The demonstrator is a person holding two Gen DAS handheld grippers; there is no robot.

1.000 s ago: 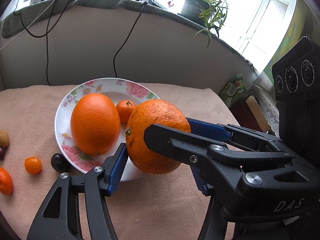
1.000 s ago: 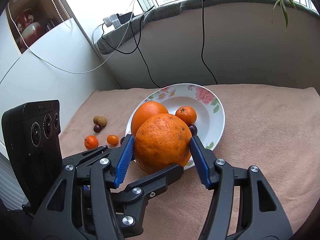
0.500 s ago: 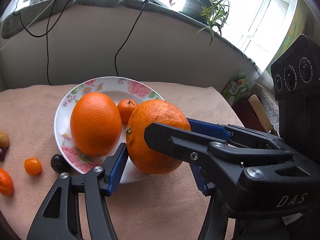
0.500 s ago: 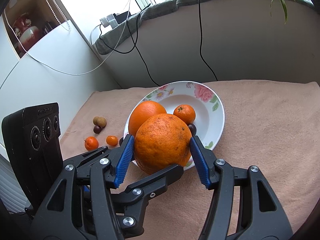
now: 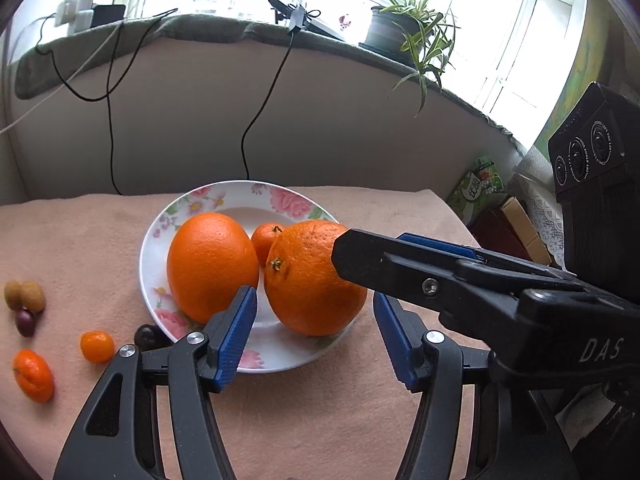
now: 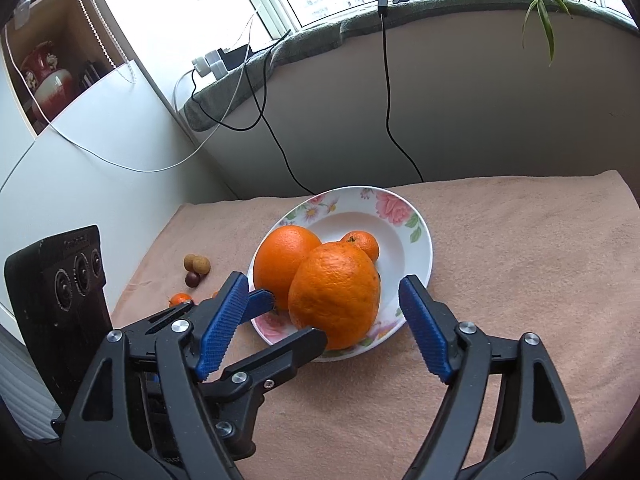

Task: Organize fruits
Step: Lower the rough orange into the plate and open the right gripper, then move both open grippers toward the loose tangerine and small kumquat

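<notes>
- Rough-skinned orange [image 5: 314,278]: sitting on the near side of the floral plate [image 5: 208,202], touching the smooth orange [image 5: 212,266] on its left; the small mandarin [image 5: 266,238] is lying just behind the two, also on the plate.
- Right gripper [image 6: 322,330]: fingers standing wide apart, one blue pad [image 6: 220,322] on each side of the rough-skinned orange [image 6: 334,294], gaps showing on both sides; nothing is being held between them.
- Left gripper [image 5: 316,336]: fingers also spread wide, the left pad [image 5: 236,334] lying in front of the smooth orange and the right pad beside the plate's near right rim; neither pad is touching fruit, and nothing is being gripped.
- The two grippers are crossing: a black finger of the left one is passing under the right gripper's view, its tip lying against or just in front of the rough-skinned orange; contact cannot be told.
- Loose fruit on the pink cloth [image 5: 320,420], left of the plate: a dark grape [image 5: 146,336] touching the plate rim, a small kumquat [image 5: 97,346] beside it, a tangerine [image 5: 33,375] nearer the edge, and two brown longans [image 5: 25,295] with another dark grape [image 5: 25,322] farther left.
- Background: a windowsill with a potted plant [image 5: 404,28] and black cables [image 5: 260,112] hanging down the wall.
</notes>
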